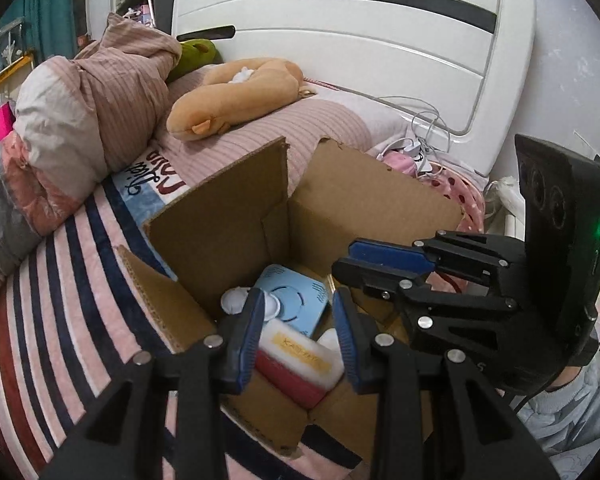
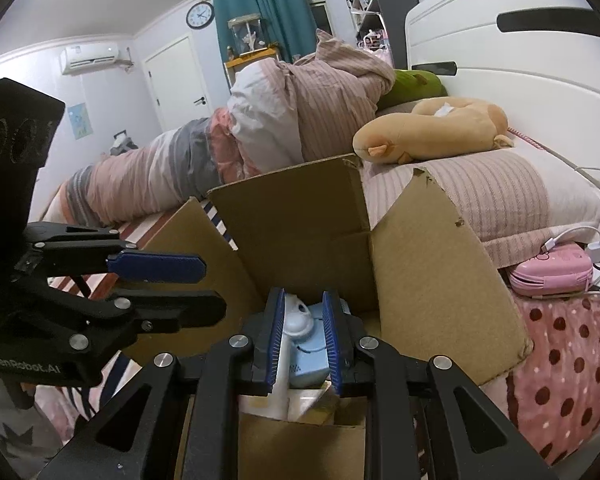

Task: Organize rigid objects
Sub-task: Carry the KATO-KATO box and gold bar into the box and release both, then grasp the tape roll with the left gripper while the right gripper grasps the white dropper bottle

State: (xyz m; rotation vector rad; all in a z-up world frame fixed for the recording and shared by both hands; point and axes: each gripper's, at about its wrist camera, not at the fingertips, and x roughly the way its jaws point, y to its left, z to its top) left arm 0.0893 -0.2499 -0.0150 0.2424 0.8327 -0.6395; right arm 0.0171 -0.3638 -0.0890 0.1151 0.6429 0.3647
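Note:
An open cardboard box (image 1: 228, 216) sits on the bed; it also shows in the right wrist view (image 2: 300, 224). Inside lie a light blue box (image 1: 296, 300), a red and white box with a yellow label (image 1: 300, 364) and a small white round object (image 1: 236, 300). My left gripper (image 1: 298, 336) is open and empty above the box's near edge. My right gripper (image 2: 301, 340) hangs over the box with its jaws a narrow gap apart and nothing held; the light blue box (image 2: 307, 356) and a white object (image 2: 296, 316) lie below it. The right gripper also shows in the left wrist view (image 1: 363, 264).
The box flaps (image 2: 427, 264) stand upright around the opening. A striped blanket (image 1: 60, 300), a rolled quilt (image 1: 84, 120) and a tan plush toy (image 1: 236, 96) lie on the bed. A pink case (image 2: 551, 272) and white cables (image 1: 423, 136) lie by the white headboard (image 1: 359, 40).

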